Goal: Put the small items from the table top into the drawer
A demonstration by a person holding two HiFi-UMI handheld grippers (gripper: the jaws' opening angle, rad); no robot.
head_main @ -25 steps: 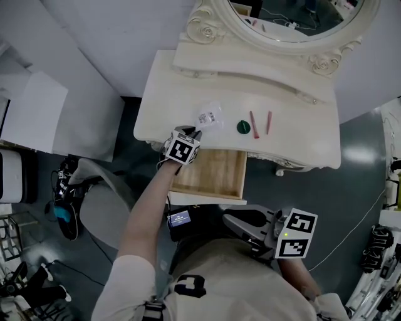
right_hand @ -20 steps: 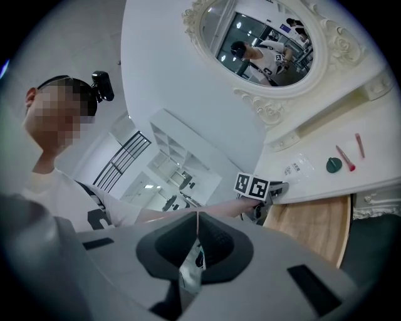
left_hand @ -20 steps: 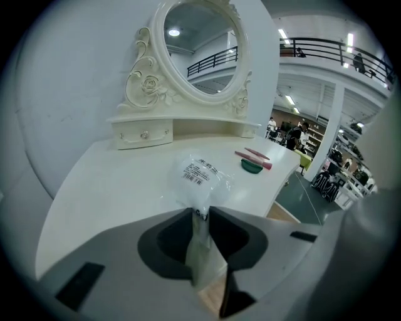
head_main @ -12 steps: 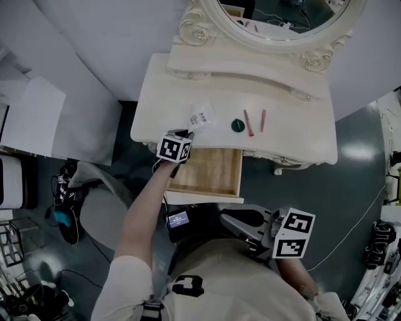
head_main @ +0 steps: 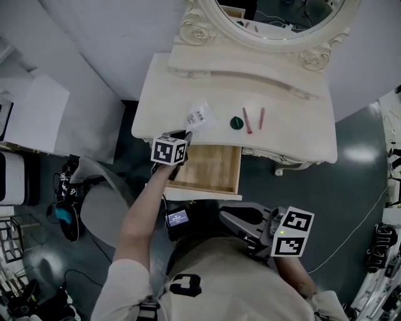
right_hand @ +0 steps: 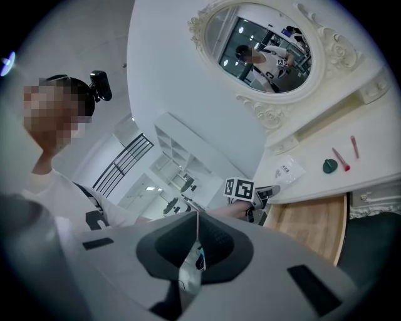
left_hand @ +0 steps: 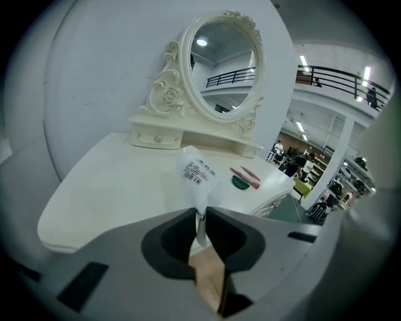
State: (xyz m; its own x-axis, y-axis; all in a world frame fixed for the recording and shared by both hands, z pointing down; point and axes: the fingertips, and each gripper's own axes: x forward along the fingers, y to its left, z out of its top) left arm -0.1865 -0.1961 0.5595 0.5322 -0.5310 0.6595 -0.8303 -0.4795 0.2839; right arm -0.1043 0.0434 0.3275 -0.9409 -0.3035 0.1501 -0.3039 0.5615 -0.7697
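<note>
Left gripper view | left gripper point(left_hand: 200, 212) jaws, just closing, pinch clear packet's point(left_hand: 199, 170) near edge, likely to carry it to open drawer point(head_main: 212, 170) | right gripper point(right_hand: 196, 216) jaws together, empty, idle near the body

— Packets?
— One packet point(head_main: 199, 116), clear, with a printed label.
— Red sticks?
— Two sticks point(head_main: 247, 121) point(head_main: 261, 118).
— Anything green?
— One disc point(head_main: 236, 123), dark green, round.
— So, small items all told?
— Four: one, two and one.
— Drawers pulled out?
— One drawer point(head_main: 210, 169), wooden inside.
— Furniture?
— One table point(head_main: 294, 135), cream. One mirror point(head_main: 276, 15), oval, in a carved frame.
— Anything else to tally?
— Nothing clear enough to count.
</note>
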